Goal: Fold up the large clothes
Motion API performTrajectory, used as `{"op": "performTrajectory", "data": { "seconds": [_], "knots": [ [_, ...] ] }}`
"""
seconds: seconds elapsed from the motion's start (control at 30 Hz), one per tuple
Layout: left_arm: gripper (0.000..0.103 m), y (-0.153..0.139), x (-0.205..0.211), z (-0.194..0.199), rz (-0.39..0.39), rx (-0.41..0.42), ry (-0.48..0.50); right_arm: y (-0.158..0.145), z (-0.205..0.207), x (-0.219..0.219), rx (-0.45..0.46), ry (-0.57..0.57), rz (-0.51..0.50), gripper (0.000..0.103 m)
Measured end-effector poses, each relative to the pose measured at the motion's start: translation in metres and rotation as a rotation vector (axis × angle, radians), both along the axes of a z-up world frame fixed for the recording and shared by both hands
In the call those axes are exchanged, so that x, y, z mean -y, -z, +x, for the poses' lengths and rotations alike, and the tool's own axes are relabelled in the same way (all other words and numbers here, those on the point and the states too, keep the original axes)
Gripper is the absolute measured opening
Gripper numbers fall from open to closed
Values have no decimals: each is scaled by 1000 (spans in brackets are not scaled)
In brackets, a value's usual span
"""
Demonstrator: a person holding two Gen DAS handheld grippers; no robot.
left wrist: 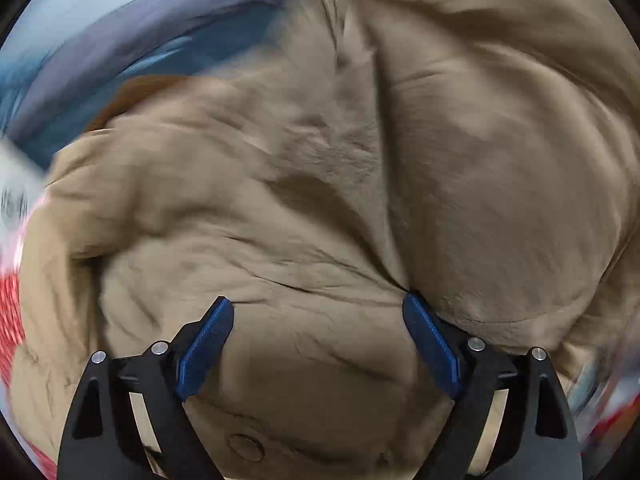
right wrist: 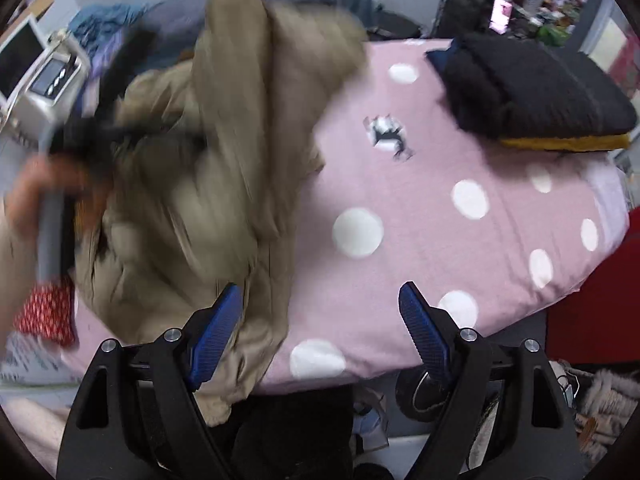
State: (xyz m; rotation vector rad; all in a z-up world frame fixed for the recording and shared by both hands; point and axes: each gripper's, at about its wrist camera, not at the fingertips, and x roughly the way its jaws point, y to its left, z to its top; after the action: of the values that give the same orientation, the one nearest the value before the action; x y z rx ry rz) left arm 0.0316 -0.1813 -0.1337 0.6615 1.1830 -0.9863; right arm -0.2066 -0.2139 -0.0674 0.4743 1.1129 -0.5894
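Observation:
A large tan jacket (left wrist: 320, 184) fills the left wrist view, crumpled, with a snap button (left wrist: 245, 446) near the bottom. My left gripper (left wrist: 318, 308) is open, its blue pads (left wrist: 206, 350) spread just above the fabric. In the right wrist view the same jacket (right wrist: 208, 184) lies bunched on the left of a pink polka-dot bed (right wrist: 460, 240), partly lifted and blurred. My right gripper (right wrist: 320, 296) is open and empty over the bed's near edge, its left pad (right wrist: 216, 336) beside the jacket's hanging hem. The left tool and hand (right wrist: 44, 200) show blurred at far left.
A folded black and mustard stack (right wrist: 532, 88) lies at the bed's far right. A red patterned cloth (right wrist: 48, 316) lies at the near left. A silver appliance (right wrist: 48, 80) and blue bedding (right wrist: 104, 28) stand behind. Clutter lies on the floor (right wrist: 600, 400) below the bed.

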Motion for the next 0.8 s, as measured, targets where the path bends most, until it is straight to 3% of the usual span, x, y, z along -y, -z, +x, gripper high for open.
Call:
{"op": "performTrajectory", "data": {
  "seconds": [0.1, 0.17, 0.43, 0.53, 0.63, 0.7, 0.8],
  "knots": [
    [87, 29, -2, -60, 106, 14, 169, -20, 6, 31, 53, 40, -34, 80],
    [90, 39, -10, -82, 120, 67, 198, -27, 16, 47, 73, 39, -30, 80],
    [92, 17, -55, -72, 78, 31, 106, -26, 95, 91, 144, -79, 40, 85],
    [92, 4, -81, -74, 53, 19, 54, -17, 146, 90, 93, -153, 22, 85],
    [92, -5, -106, -67, 42, 8, -7, 4, 182, 89, -9, -156, -34, 85],
    [92, -13, -127, -60, 42, 23, -37, 24, 197, 98, -23, -130, 57, 85],
    [96, -24, -155, -48, 87, 110, -146, 58, 196, 106, -29, -68, 227, 85]
  ]
}}
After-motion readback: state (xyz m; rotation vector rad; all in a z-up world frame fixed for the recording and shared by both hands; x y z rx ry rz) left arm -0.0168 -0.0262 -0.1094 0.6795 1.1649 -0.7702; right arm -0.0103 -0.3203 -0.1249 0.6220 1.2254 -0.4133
